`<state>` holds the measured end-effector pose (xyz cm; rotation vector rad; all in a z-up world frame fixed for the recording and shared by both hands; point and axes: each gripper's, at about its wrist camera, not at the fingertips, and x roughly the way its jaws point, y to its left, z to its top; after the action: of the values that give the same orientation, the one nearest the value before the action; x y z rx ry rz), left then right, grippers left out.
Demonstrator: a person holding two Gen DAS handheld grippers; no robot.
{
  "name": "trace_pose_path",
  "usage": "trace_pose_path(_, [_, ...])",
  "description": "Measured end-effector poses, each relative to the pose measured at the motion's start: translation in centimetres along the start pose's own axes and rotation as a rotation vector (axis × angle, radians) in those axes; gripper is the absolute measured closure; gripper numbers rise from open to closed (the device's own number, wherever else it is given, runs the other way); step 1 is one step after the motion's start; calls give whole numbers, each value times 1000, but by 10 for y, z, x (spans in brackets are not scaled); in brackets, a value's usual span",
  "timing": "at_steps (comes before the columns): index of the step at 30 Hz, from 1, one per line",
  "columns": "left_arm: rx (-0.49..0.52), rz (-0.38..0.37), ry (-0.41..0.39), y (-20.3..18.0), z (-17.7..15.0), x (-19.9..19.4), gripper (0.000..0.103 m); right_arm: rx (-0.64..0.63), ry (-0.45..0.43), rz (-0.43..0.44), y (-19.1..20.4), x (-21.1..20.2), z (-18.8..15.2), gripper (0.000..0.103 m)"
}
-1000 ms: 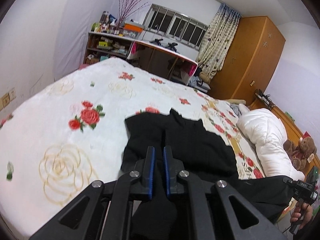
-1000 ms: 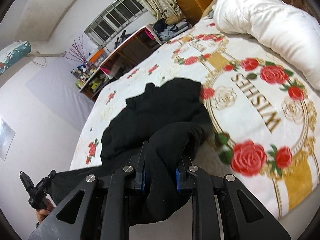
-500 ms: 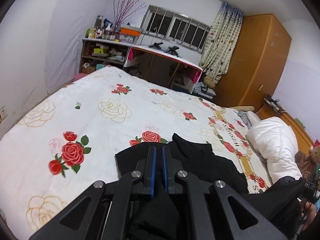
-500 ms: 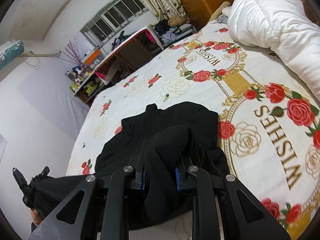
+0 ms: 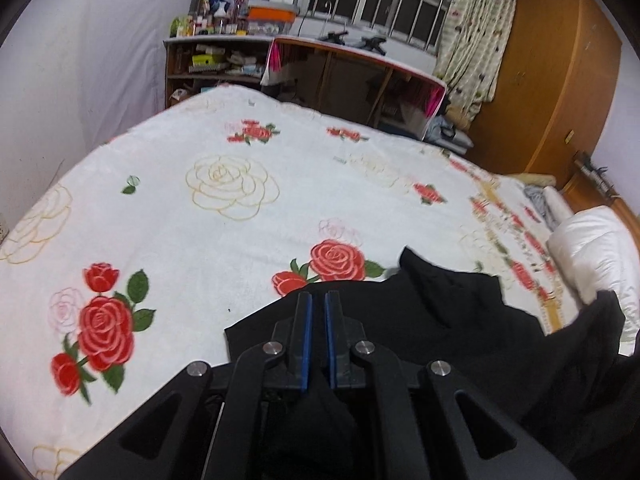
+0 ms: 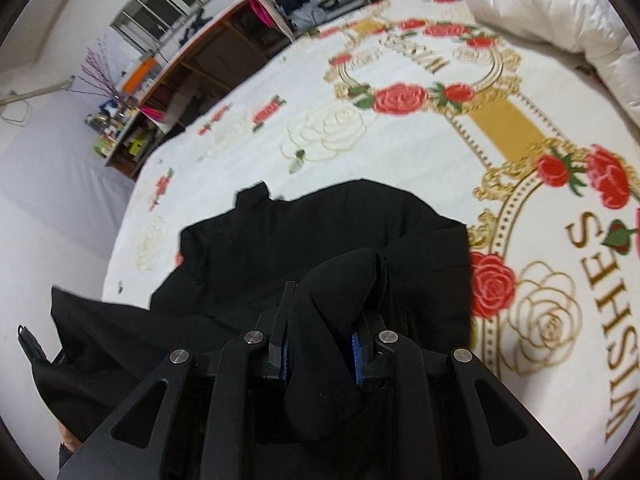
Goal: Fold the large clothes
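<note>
A large black garment point(image 5: 440, 320) lies crumpled on the rose-patterned bed cover point(image 5: 200, 240). My left gripper point(image 5: 316, 300) is shut on one edge of it, and black cloth hangs down between the blue pads. In the right wrist view the same garment point(image 6: 320, 232) spreads ahead on the cover point(image 6: 400, 152). My right gripper point(image 6: 326, 312) holds a thick bunch of it; its jaws are opening slightly, and the cloth still fills the gap and touches both pads. The held edge stretches between the two grippers above the part that lies flat.
A white duvet point(image 5: 592, 248) is heaped at the bed's right side point(image 6: 540, 8). Past the far edge of the bed stand a desk point(image 5: 352, 72), a cluttered shelf point(image 5: 208, 60) and a wooden wardrobe point(image 5: 552, 80). A white wall runs along the left.
Both grippers have travelled forward over the bed and come lower, carrying the held edge over the flat part of the garment. The right jaws stand a little wider.
</note>
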<state>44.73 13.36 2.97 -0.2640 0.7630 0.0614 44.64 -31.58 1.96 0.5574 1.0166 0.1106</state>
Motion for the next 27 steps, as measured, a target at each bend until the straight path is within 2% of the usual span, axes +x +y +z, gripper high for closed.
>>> trace_pose_path(5, [-14, 8, 33, 8, 2, 33, 96, 46, 10, 32, -11, 27, 5, 71])
trace_pose_path(10, [-34, -43, -30, 18, 15, 14, 95, 43, -43, 130, -11, 10, 12, 35])
trace_pose_path(12, [-41, -60, -60, 21, 24, 0, 93, 21, -95, 143, -6, -8, 18, 32])
trace_pose_path(13, [-44, -66, -72, 23, 29, -6, 84, 6, -122, 140, -3, -15, 20, 31])
trace_pose_path(14, [-44, -70, -88, 24, 32, -13, 70, -17, -160, 130, 0, -25, 22, 30])
trace_pose_path(16, [-44, -77, -123, 28, 36, -25, 56, -50, -214, 119, 2, -41, 24, 30])
trace_pose_path(19, [-48, -83, -141, 35, 33, -33, 45, -73, -226, 111, -3, -46, 21, 29])
trace_pose_path(22, [-70, -87, -93, 46, 20, -20, 41, -79, -191, 81, -15, -34, 16, 29])
trace_pose_path(27, [-68, -170, 88, 48, -11, 29, 36, -81, -118, 73, -33, -2, 9, 29])
